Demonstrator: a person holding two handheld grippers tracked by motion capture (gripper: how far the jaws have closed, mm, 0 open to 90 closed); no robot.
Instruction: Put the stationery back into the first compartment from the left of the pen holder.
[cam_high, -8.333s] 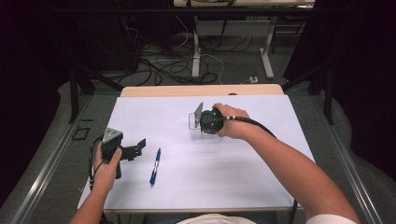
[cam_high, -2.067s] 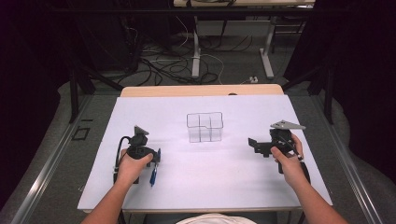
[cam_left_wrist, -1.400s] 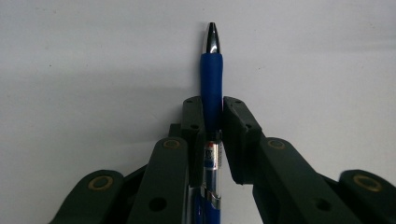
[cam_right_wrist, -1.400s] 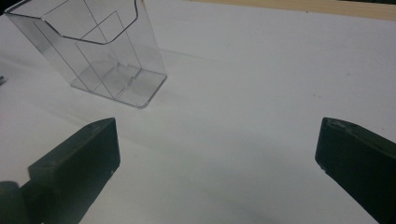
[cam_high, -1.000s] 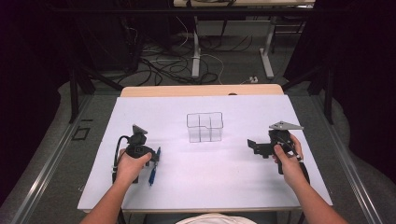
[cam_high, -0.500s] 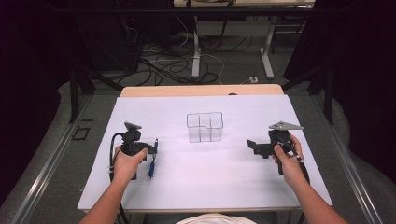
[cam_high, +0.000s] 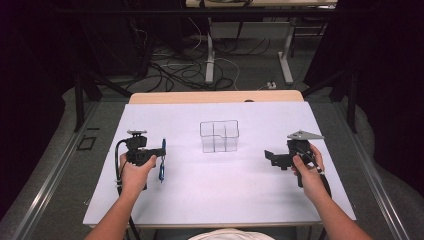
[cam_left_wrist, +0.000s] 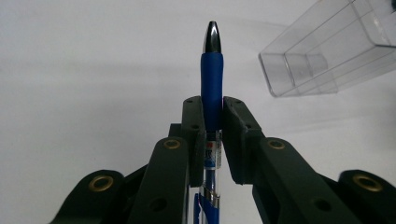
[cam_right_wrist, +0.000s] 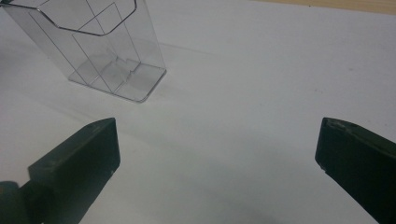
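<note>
A blue pen (cam_left_wrist: 212, 79) with a silver tip is clamped between the jaws of my left gripper (cam_left_wrist: 212, 105), tip pointing away from the camera. In the high view that pen (cam_high: 162, 162) hangs at the left gripper (cam_high: 159, 152), over the left part of the white table. A clear plastic holder (cam_high: 219, 135) with several compartments stands upright at the table's middle; it also appears as the clear holder (cam_left_wrist: 327, 51) and the clear holder (cam_right_wrist: 88, 44). My right gripper (cam_high: 269, 156) sits at the right, open and empty, its jaws wide apart (cam_right_wrist: 217, 154).
The white table top (cam_high: 215, 190) spreads around the holder, with a wooden edge (cam_high: 215, 96) at the far side. Cables and desk legs lie on the dark floor beyond. A cable (cam_high: 120, 150) loops from the left gripper.
The left gripper has taken the pen off the table and shifted slightly left and up with it. The right gripper has stayed put, open.
</note>
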